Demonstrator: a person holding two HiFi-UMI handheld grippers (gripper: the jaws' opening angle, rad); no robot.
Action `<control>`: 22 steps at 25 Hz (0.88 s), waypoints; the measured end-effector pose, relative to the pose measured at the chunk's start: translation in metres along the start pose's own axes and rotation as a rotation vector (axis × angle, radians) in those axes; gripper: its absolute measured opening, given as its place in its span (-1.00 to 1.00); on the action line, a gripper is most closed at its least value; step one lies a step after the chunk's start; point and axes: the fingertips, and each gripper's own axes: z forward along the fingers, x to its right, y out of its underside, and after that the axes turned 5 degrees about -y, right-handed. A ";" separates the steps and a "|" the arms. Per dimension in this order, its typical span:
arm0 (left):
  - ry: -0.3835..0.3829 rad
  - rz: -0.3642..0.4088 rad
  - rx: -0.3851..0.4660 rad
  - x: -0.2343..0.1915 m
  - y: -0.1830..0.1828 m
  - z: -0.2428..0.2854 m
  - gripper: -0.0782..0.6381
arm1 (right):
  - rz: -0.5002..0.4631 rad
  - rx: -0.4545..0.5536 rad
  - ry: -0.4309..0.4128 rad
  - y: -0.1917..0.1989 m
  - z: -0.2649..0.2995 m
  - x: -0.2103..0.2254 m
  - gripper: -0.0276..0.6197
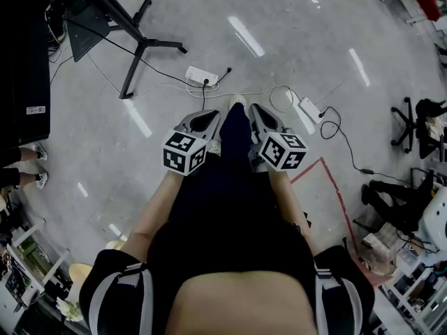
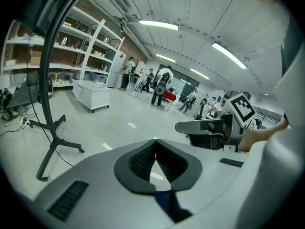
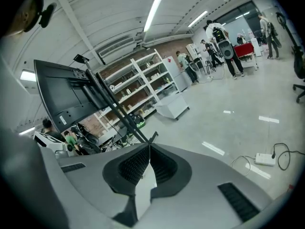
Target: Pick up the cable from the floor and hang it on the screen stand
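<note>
**Cables lie ahead and below, nearer the right gripper**

The left gripper (image 2: 155, 143) has its jaws closed pad to pad, with nothing between them. The right gripper (image 3: 149, 146) also has its jaws together and is empty. Both are held side by side in front of the person, pointing forward and a little down, well above the floor (image 1: 174, 19).

The cables lie on that floor, ahead of the jaws. A white cable (image 1: 255, 92) runs crosswise from a strip (image 1: 202, 75) dead ahead to a second strip (image 1: 308, 109) on the right. A black cable (image 1: 349, 152) loops from the second strip and trails off to the right. I cannot tell which one the task means.

Either way, the right gripper looks nearer the loops. The stand (image 1: 136, 47) is ahead and to the left, on the left gripper's side. The pick probably calls for stooping and opening the jaws across the cable's run.
</note>
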 end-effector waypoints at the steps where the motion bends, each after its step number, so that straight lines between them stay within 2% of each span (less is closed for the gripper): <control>1: -0.001 0.002 -0.004 -0.001 -0.006 0.006 -0.76 | 0.002 -0.002 0.000 -0.006 0.002 0.005 -0.83; 11: -0.013 0.001 -0.041 -0.022 -0.059 0.078 -0.76 | 0.007 -0.038 0.023 -0.060 0.042 0.062 -0.83; 22: -0.020 -0.009 -0.151 -0.064 -0.093 0.166 -0.76 | 0.050 -0.111 0.033 -0.103 0.104 0.126 -0.83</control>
